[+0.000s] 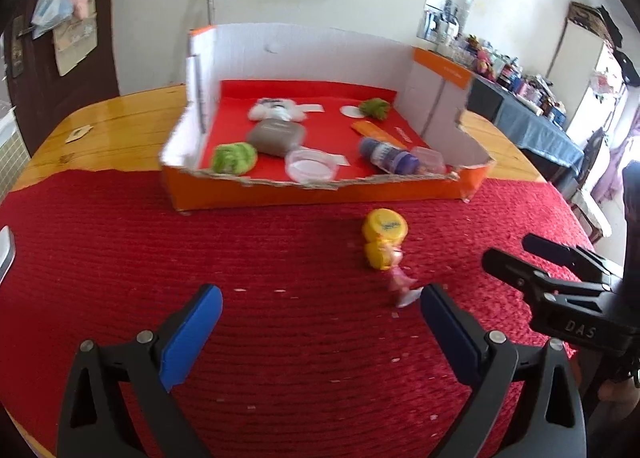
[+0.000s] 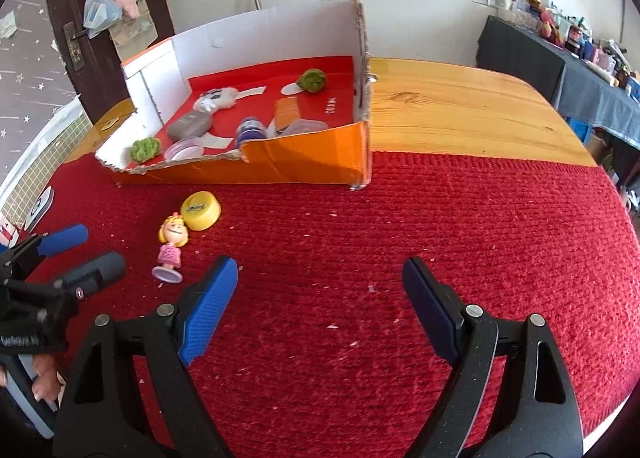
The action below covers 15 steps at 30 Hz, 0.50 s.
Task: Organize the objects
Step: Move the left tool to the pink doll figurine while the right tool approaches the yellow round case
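A small doll [image 1: 390,262] [image 2: 173,242] with yellow hair and a pink dress lies on the red cloth [image 2: 440,238], touching a yellow cap [image 1: 385,228] [image 2: 200,210]. Behind them stands an orange cardboard box [image 1: 320,193] [image 2: 300,165] with a torn front wall. It holds a grey case [image 1: 276,135], green pom-poms [image 1: 234,157], a white plush [image 1: 276,109], a clear lid [image 1: 310,165] and a purple bottle [image 1: 386,155]. My left gripper [image 1: 320,292] [image 2: 98,248] is wide open, low over the cloth, with the doll's base by its right finger. My right gripper [image 2: 320,264] [image 1: 510,250] is open over bare cloth to the doll's right.
The red cloth covers the near part of a wooden table [image 2: 460,109]. A flat white device [image 2: 40,205] lies at the cloth's left edge. A dark-covered side table [image 2: 580,69] crowded with small items stands off to the right. A door [image 2: 80,29] hung with bags is behind on the left.
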Available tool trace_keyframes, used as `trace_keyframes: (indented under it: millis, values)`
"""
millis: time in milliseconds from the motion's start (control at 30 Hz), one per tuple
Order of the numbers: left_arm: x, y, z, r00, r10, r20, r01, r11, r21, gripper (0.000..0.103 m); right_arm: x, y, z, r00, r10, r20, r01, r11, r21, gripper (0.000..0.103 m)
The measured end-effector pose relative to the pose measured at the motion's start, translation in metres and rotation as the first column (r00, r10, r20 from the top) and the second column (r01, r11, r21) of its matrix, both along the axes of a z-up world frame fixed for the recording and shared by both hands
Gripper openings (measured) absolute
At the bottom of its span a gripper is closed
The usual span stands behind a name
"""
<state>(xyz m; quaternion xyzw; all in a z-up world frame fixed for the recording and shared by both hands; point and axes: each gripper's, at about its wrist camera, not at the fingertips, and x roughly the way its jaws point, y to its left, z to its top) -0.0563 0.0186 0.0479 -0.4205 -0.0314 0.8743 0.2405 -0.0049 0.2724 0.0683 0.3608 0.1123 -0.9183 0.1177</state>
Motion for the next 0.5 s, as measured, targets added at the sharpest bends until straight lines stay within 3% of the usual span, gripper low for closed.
trace_keyframes:
  millis: [233,500]
  values:
    - [-0.006,0.029,-0.009,0.998,-0.038,0.053,0.04,0.998,-0.046,0.101,-0.005,0.017,0.008,1.0,-0.024,-0.005,0.024,1.0,-0.011,0.085]
    - [-0.015,0.027,-0.014,0.999,-0.012,0.053,0.017,0.994,-0.104,0.101,-0.013,0.025,0.01,0.999,-0.034,0.0,0.034,0.999,-0.025,0.085]
